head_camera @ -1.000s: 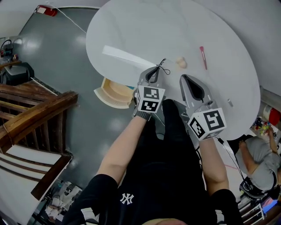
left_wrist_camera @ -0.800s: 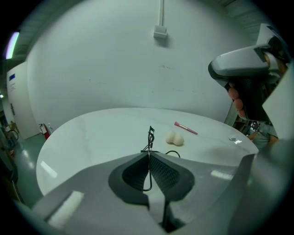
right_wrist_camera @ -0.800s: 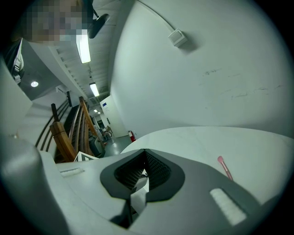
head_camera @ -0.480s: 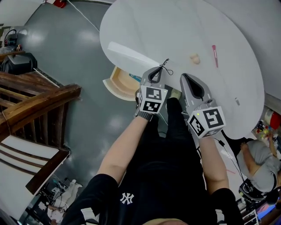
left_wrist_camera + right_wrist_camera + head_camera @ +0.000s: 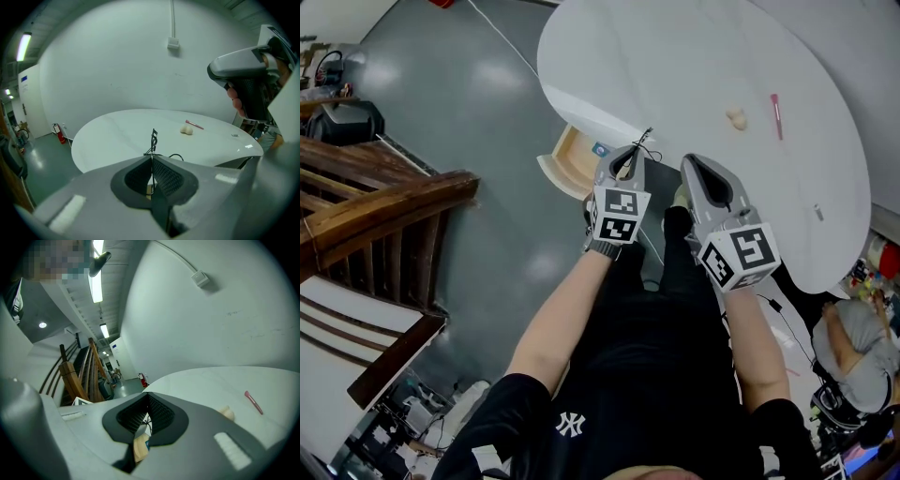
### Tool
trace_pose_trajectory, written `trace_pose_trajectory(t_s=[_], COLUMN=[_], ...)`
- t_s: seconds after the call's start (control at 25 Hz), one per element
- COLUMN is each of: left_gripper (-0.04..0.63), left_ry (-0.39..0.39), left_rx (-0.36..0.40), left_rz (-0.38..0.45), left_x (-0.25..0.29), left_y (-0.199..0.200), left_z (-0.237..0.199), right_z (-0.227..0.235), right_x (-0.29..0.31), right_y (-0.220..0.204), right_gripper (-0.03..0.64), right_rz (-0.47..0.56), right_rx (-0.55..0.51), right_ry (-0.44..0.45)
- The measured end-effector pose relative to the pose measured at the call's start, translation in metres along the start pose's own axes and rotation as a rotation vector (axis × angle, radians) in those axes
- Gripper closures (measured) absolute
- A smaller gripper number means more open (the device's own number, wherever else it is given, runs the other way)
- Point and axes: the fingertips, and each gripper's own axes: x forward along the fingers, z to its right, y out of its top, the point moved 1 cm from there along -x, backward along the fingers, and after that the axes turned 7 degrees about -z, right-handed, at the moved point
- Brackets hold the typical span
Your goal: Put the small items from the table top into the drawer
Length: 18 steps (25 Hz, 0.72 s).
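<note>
Evidently, your left gripper (image 5: 630, 153) clamped a thin black wire item (image 5: 153, 138) at frame centre, beside the open drawer (image 5: 567, 164), likely for dropping in; your right gripper (image 5: 692, 167) was closed, empty.

Left hand-held gripper (image 5: 634, 155) clamped; right hand-held gripper (image 5: 688, 162) closed.

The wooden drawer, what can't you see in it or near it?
- Light wooden drawer: head view, round white table hides its back.
- Small blue thing inside: head view, too small to name.
- Tiny grey piece at the table's edge: head view, too small.
- Thin black wire in the left gripper: left gripper view, too thin to identify.
</note>
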Motion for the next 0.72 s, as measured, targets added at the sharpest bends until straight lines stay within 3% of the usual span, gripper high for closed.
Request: trace_pose_trajectory(t_s=[0.72], left_gripper=[0.580], left_ry=[0.080], left_rx=[-0.116], left_rz=[-0.059], left_x=[-0.024], left_y=[-0.087], left_z=[-0.055], right_z=[-0.049], right_x=[0.014], right_y=[-0.037], right_gripper=[0.595], right_rz=[-0.031], right_rx=[-0.018], right_ry=[0.016])
